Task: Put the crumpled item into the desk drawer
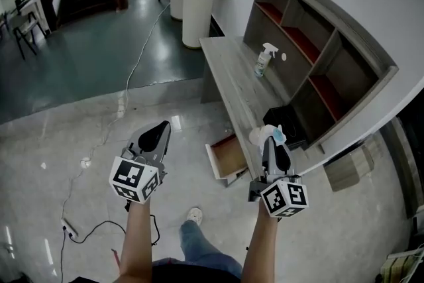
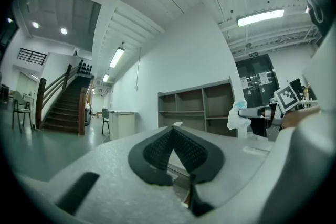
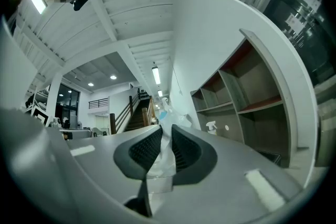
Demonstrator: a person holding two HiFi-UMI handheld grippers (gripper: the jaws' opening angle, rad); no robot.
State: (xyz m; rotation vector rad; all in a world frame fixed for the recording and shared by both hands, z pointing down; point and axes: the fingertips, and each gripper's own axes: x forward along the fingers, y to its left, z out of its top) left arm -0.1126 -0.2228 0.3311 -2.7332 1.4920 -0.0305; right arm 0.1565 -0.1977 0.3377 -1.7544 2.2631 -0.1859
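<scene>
A crumpled white item with a blue patch (image 1: 269, 135) (image 3: 164, 152) is pinched between the jaws of my right gripper (image 1: 273, 142) (image 3: 163, 145), which is shut on it and held up above the front edge of the grey desk (image 1: 232, 69). The same crumpled item (image 2: 235, 116) shows in the left gripper view at the right, at the tip of the right gripper. Below the desk's front edge the drawer (image 1: 225, 157) stands pulled out, with nothing seen in it. My left gripper (image 1: 156, 136) (image 2: 173, 152) is shut with nothing in it, raised over the floor to the left.
A spray bottle (image 1: 264, 60) stands on the desk near the shelf unit (image 1: 318, 56). A black object (image 1: 286, 122) sits on the desk by the right gripper. A white round counter (image 1: 197, 0) stands beyond the desk. Cables (image 1: 86, 162) run across the floor at the left.
</scene>
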